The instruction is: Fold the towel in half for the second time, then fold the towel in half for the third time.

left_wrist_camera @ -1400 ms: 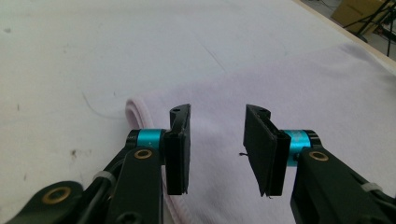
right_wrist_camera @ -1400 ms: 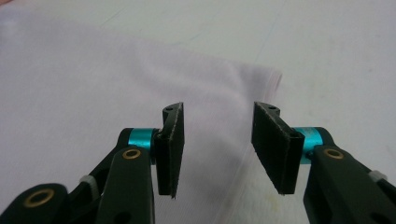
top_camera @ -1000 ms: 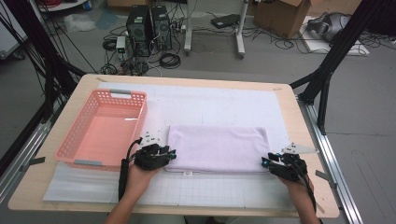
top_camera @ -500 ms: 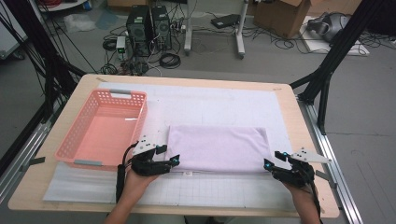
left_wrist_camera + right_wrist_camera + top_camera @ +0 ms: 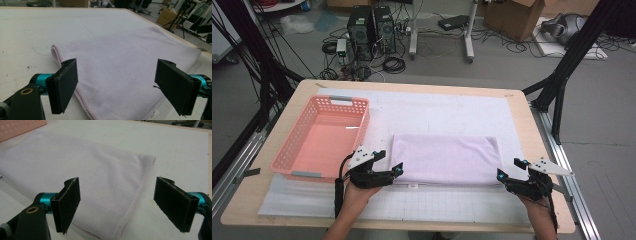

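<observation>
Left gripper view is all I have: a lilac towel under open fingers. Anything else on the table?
Observer: A pink basket sits left of the towel, apart from it.
Operator: And the other gripper?
Observer: The right gripper is at the towel's near right corner; its fingers have just been opening, nothing pinched between them.
Operator: Where does mine sit?
Observer: The left gripper is at the near left corner, next to the basket; its fingers have just been opening too, and the towel lies loose.

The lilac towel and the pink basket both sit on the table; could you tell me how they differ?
The lilac towel lies flat and folded, soft cloth; the pink basket is rigid, with raised perforated walls. The towel lies between the two open grippers at the near edge; the basket stands to the left of it. Both rest on the white mat.
</observation>
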`<state>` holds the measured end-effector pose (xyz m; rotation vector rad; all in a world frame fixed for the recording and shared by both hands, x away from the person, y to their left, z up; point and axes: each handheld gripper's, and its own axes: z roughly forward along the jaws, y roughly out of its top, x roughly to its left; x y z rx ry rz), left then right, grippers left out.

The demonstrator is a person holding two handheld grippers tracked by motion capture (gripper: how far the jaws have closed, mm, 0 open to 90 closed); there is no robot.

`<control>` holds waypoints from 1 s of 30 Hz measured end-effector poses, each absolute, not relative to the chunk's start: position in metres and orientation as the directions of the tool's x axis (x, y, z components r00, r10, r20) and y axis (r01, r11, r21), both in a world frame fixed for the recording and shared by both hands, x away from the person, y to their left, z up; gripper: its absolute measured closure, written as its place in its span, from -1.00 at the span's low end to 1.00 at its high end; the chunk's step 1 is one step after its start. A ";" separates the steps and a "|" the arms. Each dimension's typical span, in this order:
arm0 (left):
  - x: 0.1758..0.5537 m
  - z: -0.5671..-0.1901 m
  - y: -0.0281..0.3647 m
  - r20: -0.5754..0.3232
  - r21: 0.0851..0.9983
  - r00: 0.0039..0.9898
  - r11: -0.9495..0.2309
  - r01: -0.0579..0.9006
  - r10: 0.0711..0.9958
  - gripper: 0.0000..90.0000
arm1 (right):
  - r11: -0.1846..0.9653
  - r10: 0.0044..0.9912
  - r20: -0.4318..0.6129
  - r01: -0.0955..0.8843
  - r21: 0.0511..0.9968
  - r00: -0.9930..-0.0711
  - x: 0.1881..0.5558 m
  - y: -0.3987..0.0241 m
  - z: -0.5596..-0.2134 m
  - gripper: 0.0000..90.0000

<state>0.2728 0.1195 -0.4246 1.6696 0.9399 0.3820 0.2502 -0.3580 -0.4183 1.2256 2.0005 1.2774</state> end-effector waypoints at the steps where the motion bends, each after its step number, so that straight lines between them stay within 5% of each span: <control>1: 0.272 -0.425 0.119 -0.217 0.922 0.628 -0.055 0.383 0.747 -0.55 | 0.170 0.865 0.077 0.434 0.885 -0.495 0.250 -0.358 -0.418 -0.55; 30: 0.281 -0.439 0.110 -0.249 0.840 0.576 -0.122 0.528 0.778 -0.39 | 0.175 0.852 0.097 0.454 0.874 -0.514 0.250 -0.359 -0.419 -0.55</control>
